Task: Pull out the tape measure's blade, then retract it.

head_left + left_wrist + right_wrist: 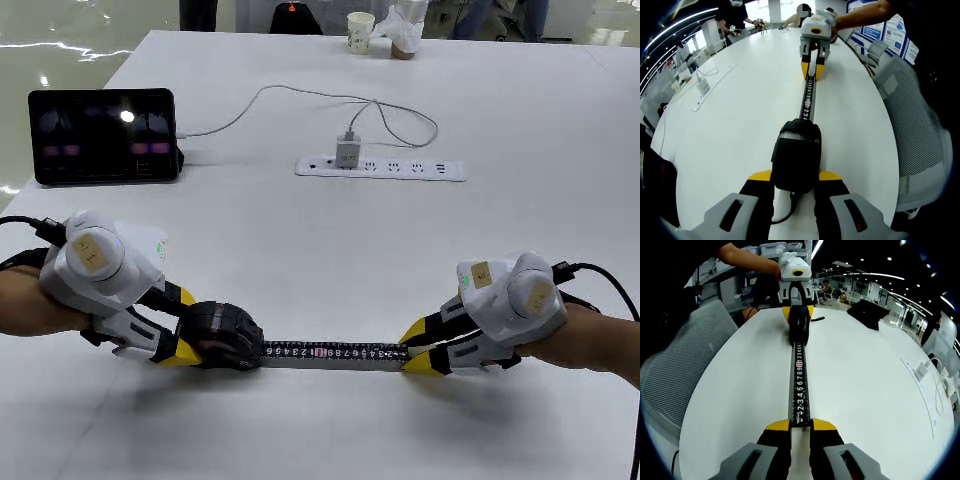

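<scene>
A black tape measure case [226, 334] [796, 152] rests low over the white table [330, 230], and my left gripper [180, 325] [795, 176] is shut on it. Its dark blade [335, 351] [808, 99] [799, 388], printed with white numbers, runs out flat to the right. My right gripper [418, 345] [800, 425] is shut on the blade's end. In the right gripper view the case [799, 325] sits far up the blade between the left gripper's yellow fingertips [786, 313].
A dark tablet [104, 134] stands at the back left. A white power strip [380, 167] with a charger and cable lies mid-table. Paper cups [361, 32] sit at the far edge. A mesh chair [920, 140] is beside the table.
</scene>
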{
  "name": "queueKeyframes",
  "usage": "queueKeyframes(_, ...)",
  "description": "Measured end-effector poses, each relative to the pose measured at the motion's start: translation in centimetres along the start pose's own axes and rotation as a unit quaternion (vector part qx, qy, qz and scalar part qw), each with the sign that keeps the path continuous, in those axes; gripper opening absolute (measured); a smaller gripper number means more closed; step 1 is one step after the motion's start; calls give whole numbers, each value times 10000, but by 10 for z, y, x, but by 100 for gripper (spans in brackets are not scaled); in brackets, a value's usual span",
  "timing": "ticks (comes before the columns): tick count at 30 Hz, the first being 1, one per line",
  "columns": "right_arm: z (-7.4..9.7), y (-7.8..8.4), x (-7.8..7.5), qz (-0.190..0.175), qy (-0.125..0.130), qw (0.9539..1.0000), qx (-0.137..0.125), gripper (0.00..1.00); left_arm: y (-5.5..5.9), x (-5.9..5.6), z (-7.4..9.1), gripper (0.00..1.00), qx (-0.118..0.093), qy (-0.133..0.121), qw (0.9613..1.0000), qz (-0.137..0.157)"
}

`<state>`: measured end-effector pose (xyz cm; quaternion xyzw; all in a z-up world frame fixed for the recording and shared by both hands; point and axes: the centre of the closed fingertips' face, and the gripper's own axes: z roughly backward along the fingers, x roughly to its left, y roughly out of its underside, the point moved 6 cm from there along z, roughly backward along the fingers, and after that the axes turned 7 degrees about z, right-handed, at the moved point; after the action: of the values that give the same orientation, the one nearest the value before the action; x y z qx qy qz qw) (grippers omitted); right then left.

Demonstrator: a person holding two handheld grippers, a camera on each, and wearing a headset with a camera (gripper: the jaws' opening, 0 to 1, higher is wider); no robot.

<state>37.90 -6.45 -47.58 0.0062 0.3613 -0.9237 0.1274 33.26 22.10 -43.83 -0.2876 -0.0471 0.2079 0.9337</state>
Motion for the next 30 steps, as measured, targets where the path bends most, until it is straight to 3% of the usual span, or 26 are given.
queueKeyframes(30,29,29,6,-140,73,9997,203,10,-1,1,0,24,46,14,10000,-1)
